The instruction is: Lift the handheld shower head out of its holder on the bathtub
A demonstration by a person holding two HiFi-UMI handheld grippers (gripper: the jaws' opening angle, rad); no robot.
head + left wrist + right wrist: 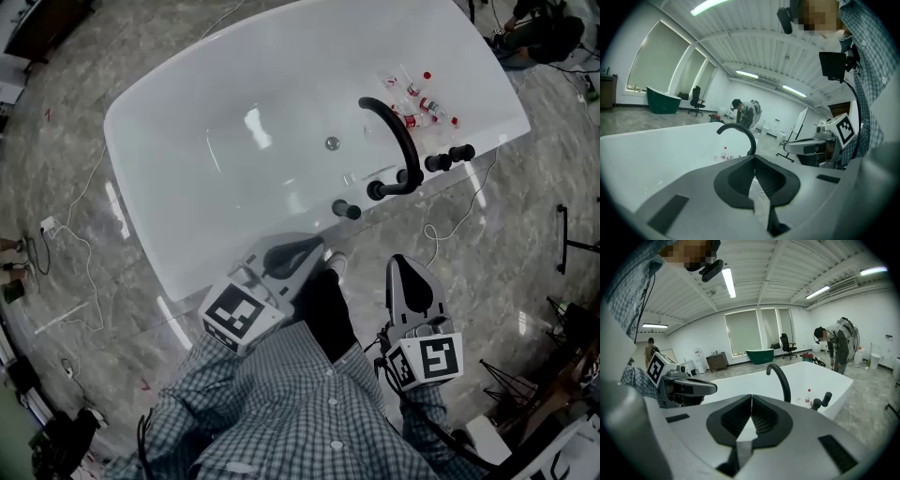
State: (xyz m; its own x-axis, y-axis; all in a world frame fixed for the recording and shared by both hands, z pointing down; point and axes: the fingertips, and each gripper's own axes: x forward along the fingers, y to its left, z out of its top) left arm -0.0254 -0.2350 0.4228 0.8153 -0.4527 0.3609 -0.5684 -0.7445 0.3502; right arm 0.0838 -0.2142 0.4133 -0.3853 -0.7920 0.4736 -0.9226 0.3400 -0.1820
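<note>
Bathtub (pixel 169 141): white, freestanding.
Left gripper (pixel 317 247), right gripper (pixel 401 262): jaws closed together, empty, short of the tub's near rim.
Faucet (pixel 398 141): black, arched.
Handheld shower head (pixel 459 153): black, seated in its holder on the rim, beside the faucet.
Bottles (pixel 422 105): small, inside the tub.

Feed looks bright and even from my end. Nearly all the light comes from the long ceiling strips (pixel 727 282), with a paler glow through the blinded windows (pixel 743 331). In the head view the bathtub (pixel 234 159) throws back white glare patches, and the glossy floor (pixel 84 112) shows streaky reflections; shadows are faint and soft-edged. Both gripper views are heavy fisheye, with black corners and ceiling beams bowing hard toward the edges. The left hand-held gripper (pixel 753 157) is a bit soft right up at the lens, while the room behind it is sharper.
</note>
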